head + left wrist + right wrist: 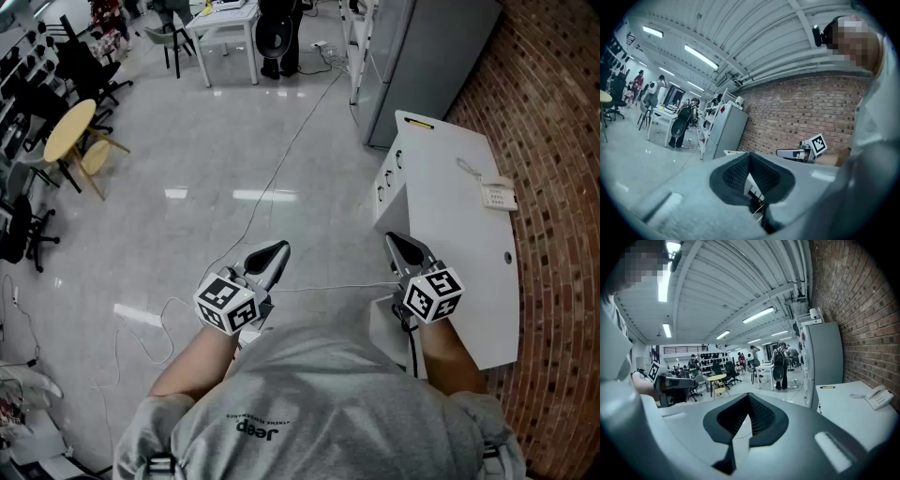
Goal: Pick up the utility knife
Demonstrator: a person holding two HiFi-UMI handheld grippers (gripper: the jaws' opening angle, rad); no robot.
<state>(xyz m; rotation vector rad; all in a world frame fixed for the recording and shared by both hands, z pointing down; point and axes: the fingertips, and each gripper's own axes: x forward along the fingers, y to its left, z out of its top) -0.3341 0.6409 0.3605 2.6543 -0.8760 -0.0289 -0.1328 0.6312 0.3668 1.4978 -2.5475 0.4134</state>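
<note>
A person stands beside a white worktop (459, 253) that runs along a brick wall (553, 187), with a tool in each hand. The left hand-held gripper (278, 249) and the right hand-held gripper (392, 239) are both held out in the air, jaws pressed together with nothing between them. The yellow-and-black knife (419, 123) lies at the worktop's far end, well apart from both. A phone (497, 193) sits nearer, by the wall.

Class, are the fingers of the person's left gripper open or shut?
Shut. On the grey left gripper, the black ribbed fingers meet at the tips in its view, nothing between them.
</note>
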